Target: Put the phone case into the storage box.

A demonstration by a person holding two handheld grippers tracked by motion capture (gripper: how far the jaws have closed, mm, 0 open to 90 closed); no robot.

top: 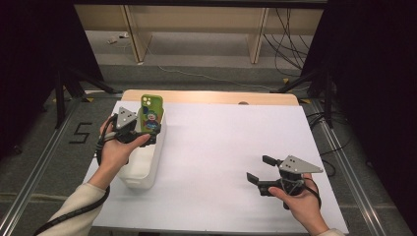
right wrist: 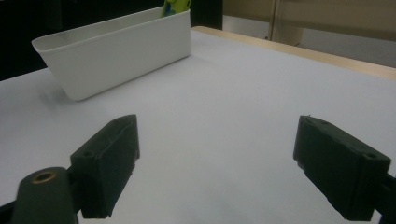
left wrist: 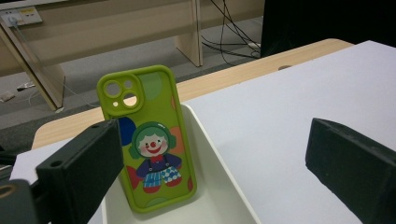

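A green phone case (top: 151, 112) printed with a clown stands upright at the far end of a white bin (top: 147, 167), leaning on its end wall. My left gripper (top: 146, 127) hovers over the bin just in front of the case. In the left gripper view its jaws stand wide apart and open (left wrist: 219, 177); the phone case (left wrist: 147, 140) rises beyond them, nearer the left jaw, with no pad pressing on it. My right gripper (top: 260, 169) rests low at the near right of the table, open and holding nothing (right wrist: 224, 172).
The white bin (right wrist: 121, 56) lies lengthwise along the left side of the white sheet (top: 221, 137) that covers the table. A wooden strip (top: 211, 97) runs along the far edge. Tripod legs and cables stand on the floor beyond.
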